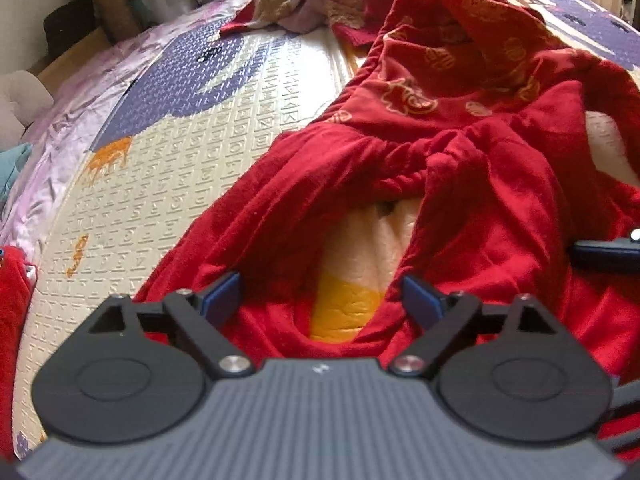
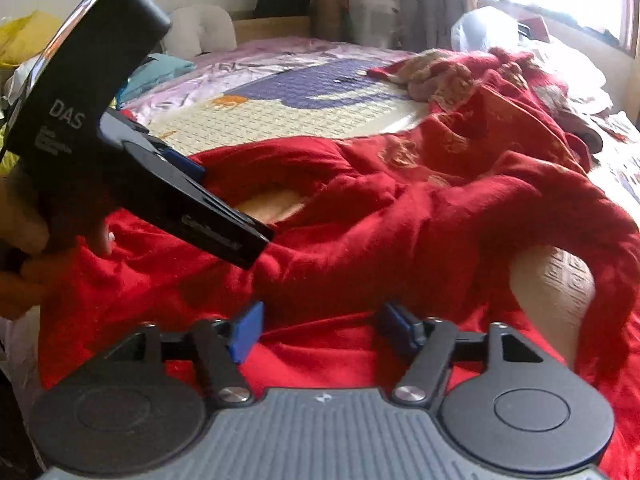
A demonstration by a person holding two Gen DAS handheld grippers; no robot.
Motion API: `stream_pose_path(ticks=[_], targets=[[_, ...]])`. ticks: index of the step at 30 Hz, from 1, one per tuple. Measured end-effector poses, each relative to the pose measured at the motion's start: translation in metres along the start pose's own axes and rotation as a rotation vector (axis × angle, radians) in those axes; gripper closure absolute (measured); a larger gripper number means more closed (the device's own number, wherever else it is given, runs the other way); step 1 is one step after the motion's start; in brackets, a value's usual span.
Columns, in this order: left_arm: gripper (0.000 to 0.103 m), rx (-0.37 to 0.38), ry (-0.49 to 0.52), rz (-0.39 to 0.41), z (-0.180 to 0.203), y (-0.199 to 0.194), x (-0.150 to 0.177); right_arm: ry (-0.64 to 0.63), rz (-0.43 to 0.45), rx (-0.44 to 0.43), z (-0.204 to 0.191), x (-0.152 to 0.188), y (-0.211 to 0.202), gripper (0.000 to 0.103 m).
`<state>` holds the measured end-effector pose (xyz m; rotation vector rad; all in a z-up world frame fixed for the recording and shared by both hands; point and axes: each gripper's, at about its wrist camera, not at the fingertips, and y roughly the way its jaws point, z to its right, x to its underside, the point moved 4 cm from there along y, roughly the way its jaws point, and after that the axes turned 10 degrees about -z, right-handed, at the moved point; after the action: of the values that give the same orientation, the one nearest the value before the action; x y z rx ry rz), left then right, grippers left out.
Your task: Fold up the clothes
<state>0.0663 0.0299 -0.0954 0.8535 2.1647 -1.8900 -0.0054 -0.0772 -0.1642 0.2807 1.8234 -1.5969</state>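
**Two open grippers over a red garment on a bed**

A crumpled red fabric garment with gold round motifs [image 1: 460, 152] lies spread on a cream embossed play mat [image 1: 180, 168] covering the bed; the left hand-held gripper [image 1: 322, 300] hovers over its near edge, blue pads apart, gripping nothing; the right hand-held gripper [image 2: 322, 330] is likewise open above the cloth, the other tool at its ten o'clock.
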Motion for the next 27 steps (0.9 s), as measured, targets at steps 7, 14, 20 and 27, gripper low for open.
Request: stream_pose_path(ticks=[7,14,20,27], targets=[[0.018,-0.164,-0.028,0.026,-0.023,0.003,-0.005,0.023,0.02,-0.056,-0.009,-0.015,0.012,0.027],[0.015,-0.112,-0.158,0.003,-0.066,0.014,-0.003,0.003,0.023,-0.092,-0.025,-0.032,0.03,0.011],[0.015,-0.175,-0.108,0.019,-0.058,0.012,-0.008,-0.014,0.03,-0.12,-0.033,-0.046,0.044,0.006],[0.013,-0.173,-0.089,0.068,-0.05,-0.016,-0.012,0.034,0.037,-0.163,-0.02,-0.043,0.028,0.012]])
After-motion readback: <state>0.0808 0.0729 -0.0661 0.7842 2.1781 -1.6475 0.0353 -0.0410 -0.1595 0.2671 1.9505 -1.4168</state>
